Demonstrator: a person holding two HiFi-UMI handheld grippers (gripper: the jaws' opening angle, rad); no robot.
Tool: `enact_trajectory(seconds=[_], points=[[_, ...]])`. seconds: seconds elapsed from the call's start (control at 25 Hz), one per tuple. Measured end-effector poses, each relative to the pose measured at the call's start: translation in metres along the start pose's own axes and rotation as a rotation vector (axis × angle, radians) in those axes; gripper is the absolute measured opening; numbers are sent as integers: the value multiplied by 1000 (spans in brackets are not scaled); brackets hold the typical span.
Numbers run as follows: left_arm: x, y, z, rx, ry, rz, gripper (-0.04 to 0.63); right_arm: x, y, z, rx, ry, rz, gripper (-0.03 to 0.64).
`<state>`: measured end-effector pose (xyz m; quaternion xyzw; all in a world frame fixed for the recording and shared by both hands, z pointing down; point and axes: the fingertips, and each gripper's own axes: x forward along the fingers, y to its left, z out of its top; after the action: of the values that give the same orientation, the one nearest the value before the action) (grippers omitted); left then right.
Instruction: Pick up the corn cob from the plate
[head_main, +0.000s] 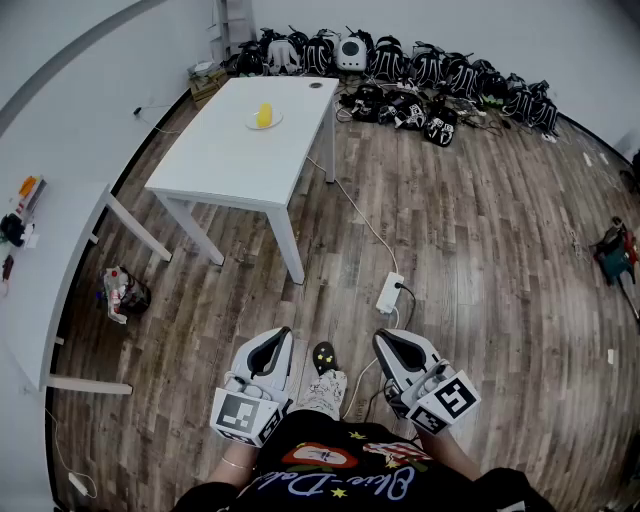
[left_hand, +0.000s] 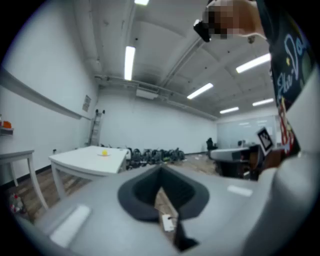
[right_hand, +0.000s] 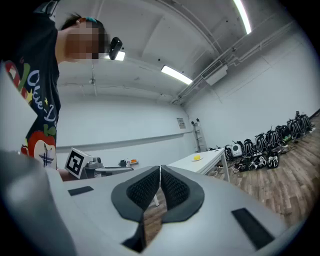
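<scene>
A yellow corn cob (head_main: 264, 114) lies on a small white plate (head_main: 263, 124) near the far end of a white table (head_main: 240, 160). Both grippers are held close to my body, far from that table, over the wooden floor. The left gripper (head_main: 283, 336) and the right gripper (head_main: 383, 337) are shut with nothing between their pads. In the left gripper view the left gripper (left_hand: 161, 173) points toward the table, and the corn cob (left_hand: 104, 153) shows as a small yellow spot. Past the right gripper (right_hand: 160, 168) in the right gripper view, the corn cob (right_hand: 197, 158) sits on the distant table.
Several black backpacks and helmets (head_main: 430, 75) line the far wall. A power strip (head_main: 390, 292) with a cable lies on the floor between me and the table. A second white table (head_main: 50, 260) stands at left, a small bag (head_main: 122, 292) beside it.
</scene>
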<state>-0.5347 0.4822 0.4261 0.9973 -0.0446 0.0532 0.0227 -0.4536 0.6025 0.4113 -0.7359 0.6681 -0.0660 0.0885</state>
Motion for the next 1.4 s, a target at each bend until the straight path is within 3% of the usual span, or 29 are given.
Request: enact_trajectory(seconds=[0.24,0.44,0.64,0.76,1.0,1.12,1.28,1.4], points=[[102,84,27,7,-35,-4,-3,104,-80,42,27,-49,33,17],[171,139,42,26,-67,4,-3,161,-137,63,-22,-117,28,17],[248,184,47,-5,-35,11,-3,209,-216,59,42,-48,-14,17],[303,220,47,-13,-16,55,-3,251,-275,59,67,-28,5,17],[429,294,81,-7,-35,210,-3,340,-417,104,30,-45,121,17],[482,325,105,-10,-48,287,-3,391,-470,132,-56,-30,264,17],[500,354,98,-46,-14,455,-3,480,-509,135,-131,39,480,17],[507,383,87,-75,4,538,-3,547,-508,129,-160,56,599,17]])
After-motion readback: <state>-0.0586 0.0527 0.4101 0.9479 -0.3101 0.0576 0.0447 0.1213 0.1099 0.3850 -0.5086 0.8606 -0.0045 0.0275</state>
